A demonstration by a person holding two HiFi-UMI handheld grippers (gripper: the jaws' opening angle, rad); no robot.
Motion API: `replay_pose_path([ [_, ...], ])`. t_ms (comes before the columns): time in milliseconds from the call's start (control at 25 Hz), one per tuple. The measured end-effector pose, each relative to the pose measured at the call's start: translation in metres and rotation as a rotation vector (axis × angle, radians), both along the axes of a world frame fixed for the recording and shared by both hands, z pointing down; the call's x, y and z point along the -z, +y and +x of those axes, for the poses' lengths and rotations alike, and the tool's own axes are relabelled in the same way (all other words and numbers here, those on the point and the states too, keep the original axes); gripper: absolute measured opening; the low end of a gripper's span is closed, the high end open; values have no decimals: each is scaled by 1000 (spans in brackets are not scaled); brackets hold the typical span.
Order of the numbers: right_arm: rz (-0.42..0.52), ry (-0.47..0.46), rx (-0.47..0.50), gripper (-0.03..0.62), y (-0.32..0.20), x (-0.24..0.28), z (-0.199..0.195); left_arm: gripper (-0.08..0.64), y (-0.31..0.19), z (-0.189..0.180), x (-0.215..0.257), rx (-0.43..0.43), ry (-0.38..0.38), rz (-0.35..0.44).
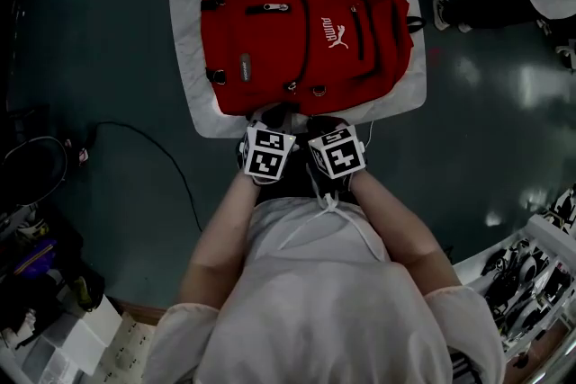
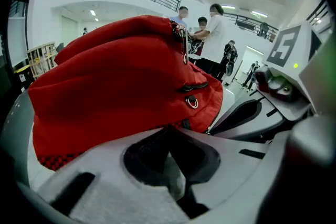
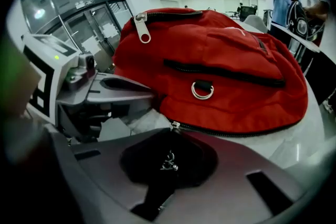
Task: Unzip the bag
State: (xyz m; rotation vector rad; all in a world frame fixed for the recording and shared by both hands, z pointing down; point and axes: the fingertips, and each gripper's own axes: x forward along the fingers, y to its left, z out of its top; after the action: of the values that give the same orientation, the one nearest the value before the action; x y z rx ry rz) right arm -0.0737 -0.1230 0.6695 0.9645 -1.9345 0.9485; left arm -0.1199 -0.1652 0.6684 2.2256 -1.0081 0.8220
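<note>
A red backpack [image 1: 297,31] lies flat on a white table [image 1: 191,58], its base towards me. Both grippers sit side by side at that near edge. My right gripper [image 1: 329,127] is shut on a small metal zipper pull [image 3: 169,161], whose slider [image 3: 175,125] is at the end of the black zipper track [image 3: 231,132] along the bag's base. My left gripper [image 1: 272,127] is closed on dark fabric [image 2: 157,145] at the bag's lower edge [image 2: 181,124]. In each gripper view the other gripper shows close alongside. A second zipper pull [image 3: 140,28] hangs at the bag's top.
A black cable [image 1: 153,144] runs over the dark floor left of the table. Boxes and clutter [image 1: 63,328] fill the lower left, a rack of parts [image 1: 531,279] the lower right. A person's shoes [image 1: 441,9] stand past the table's right side; people stand in the background.
</note>
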Motion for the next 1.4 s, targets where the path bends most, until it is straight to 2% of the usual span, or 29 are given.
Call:
replay_pose_path([
  [240, -65, -57, 39, 29, 1, -1, 3, 21, -1, -1, 1, 2, -23, 12],
  [720, -96, -65, 216, 28, 0, 2, 27, 21, -4, -1, 2, 55, -108, 26],
  [1200, -136, -34, 201, 28, 0, -2, 77, 21, -8, -9, -1, 133, -134, 27],
  [1400, -152, -38, 160, 28, -1, -3, 97, 21, -8, -9, 1, 165, -125, 10],
])
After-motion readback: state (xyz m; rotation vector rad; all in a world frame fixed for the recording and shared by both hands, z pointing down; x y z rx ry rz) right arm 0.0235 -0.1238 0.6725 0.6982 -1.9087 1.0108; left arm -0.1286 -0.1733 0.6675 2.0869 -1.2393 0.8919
